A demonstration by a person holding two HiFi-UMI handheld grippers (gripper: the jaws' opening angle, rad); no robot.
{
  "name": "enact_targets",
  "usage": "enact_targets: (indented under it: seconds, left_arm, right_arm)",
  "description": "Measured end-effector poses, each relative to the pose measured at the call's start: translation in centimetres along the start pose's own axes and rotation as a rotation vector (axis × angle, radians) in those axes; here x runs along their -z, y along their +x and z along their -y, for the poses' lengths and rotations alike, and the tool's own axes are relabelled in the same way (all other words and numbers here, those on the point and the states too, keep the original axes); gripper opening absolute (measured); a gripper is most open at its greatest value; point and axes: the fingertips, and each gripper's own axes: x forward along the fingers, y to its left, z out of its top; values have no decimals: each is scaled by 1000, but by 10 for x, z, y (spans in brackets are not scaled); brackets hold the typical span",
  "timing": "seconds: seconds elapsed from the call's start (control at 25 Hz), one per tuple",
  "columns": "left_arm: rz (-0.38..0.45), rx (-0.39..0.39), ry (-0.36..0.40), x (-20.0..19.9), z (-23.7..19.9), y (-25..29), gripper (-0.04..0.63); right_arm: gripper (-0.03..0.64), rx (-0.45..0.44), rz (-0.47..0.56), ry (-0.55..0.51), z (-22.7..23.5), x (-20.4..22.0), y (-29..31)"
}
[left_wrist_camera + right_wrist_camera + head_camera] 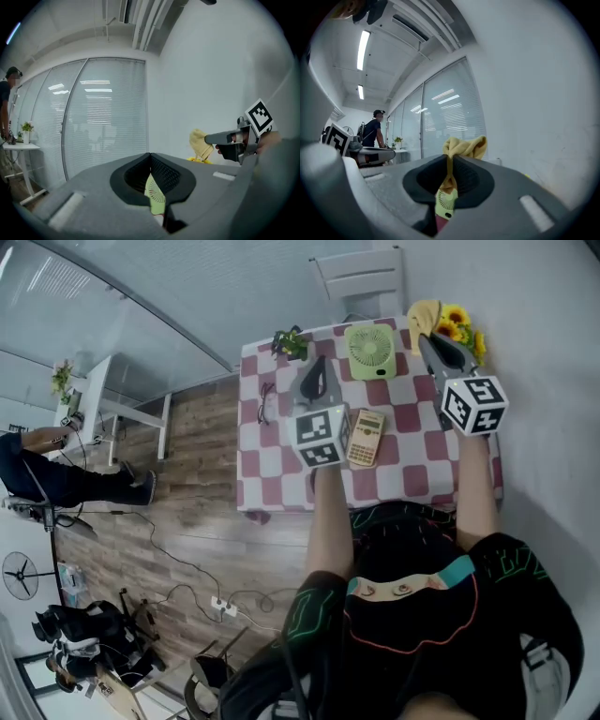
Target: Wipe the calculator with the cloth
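The beige calculator lies flat on the checkered table, just right of my left gripper's marker cube. My left gripper hovers over the table left of the calculator; in the left gripper view the left gripper has its jaws shut with nothing between them. My right gripper is raised over the table's far right corner, shut on a yellow cloth. In the right gripper view the cloth bunches above the tips of the right gripper. The left gripper view shows the cloth hanging from it.
A green desk fan stands at the table's far edge, with a small plant to its left and sunflowers to its right. Glasses lie near the left edge. A white chair stands behind the table. A person stands at a distant desk.
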Motion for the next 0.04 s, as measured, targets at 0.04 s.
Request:
enact_targets:
  seconds: [0.04]
  left_arm:
    - [0, 1, 2, 0, 0, 1, 10]
  right_arm:
    - [41, 3, 4, -4, 1, -1, 0]
